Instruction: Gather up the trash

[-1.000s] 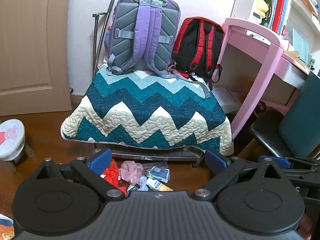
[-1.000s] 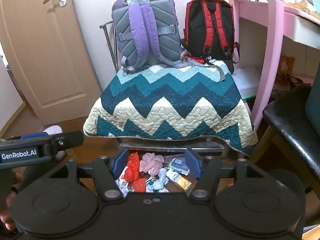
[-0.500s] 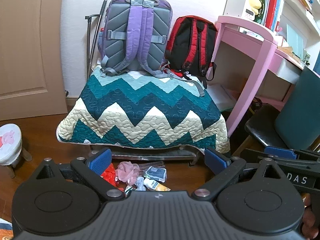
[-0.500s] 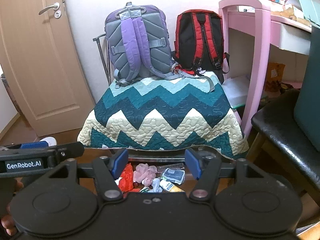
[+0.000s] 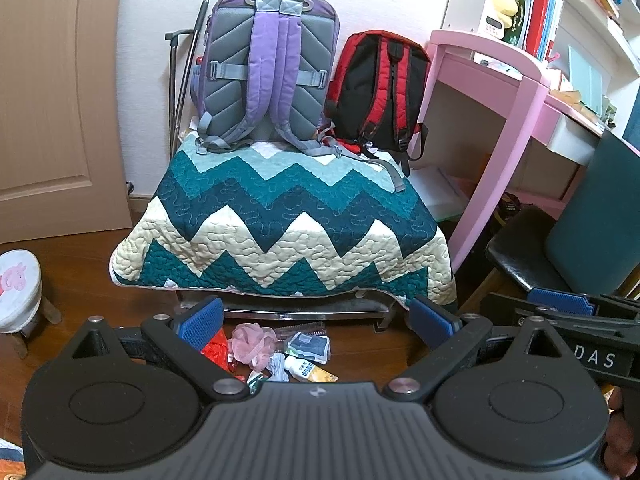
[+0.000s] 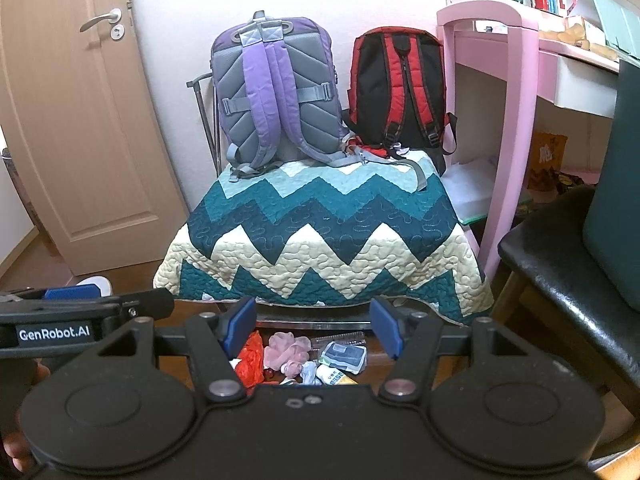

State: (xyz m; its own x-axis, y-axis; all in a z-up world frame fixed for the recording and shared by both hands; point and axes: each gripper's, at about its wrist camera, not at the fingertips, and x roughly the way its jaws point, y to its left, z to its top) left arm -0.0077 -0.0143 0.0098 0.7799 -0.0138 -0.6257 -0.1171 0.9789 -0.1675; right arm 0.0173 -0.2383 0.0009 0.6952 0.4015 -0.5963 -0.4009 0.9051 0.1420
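1. Both grippers have drawn back and risen since a second ago; my view now sits farther from the quilted bench (image 5: 280, 216), and the trash pile (image 5: 276, 354) shows lower in frame.
2. Left gripper (image 5: 316, 320): jaws wide apart, holding nothing.
3. Right gripper (image 6: 312, 330): jaws wide apart, holding nothing.
4. Trash pile: on the wooden floor just before the bench edge, partly hidden by both gripper bodies.
5. Contents: red wrapper (image 6: 250, 360), pink puff (image 6: 286, 350), blue packet (image 6: 344, 356), yellow tube (image 5: 310, 372), crumpled scraps.
6. Risk, as I judge it: items overlap, so one pinch may drag neighbours; thin wrappers may slip.
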